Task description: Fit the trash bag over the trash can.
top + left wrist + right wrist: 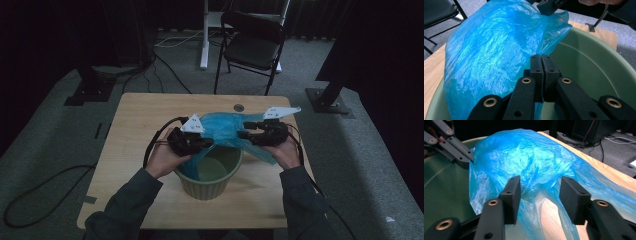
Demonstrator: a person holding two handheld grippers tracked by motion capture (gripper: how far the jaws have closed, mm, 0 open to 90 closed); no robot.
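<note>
A crumpled blue plastic bag (225, 127) lies over the far rim of a green round bin (207, 187) on the wooden table (135, 150). My left gripper (209, 144) is above the bin's left rim. In the left gripper view its jaws (541, 63) are pressed together on the bag's (496, 50) edge, over the bin's inside (586, 65). My right gripper (242, 134) is at the bin's far right. Its jaws (540, 192) stand wide apart with a fold of the bag (529, 162) between them, the pads not pressing it. The left gripper (465, 161) shows at the bag's far edge.
A black folding chair (252, 42) stands beyond the table. Cables (160, 137) trail from both grippers across the table and onto the floor. A small round hole (238, 107) sits near the table's far edge. Dark stands flank the table.
</note>
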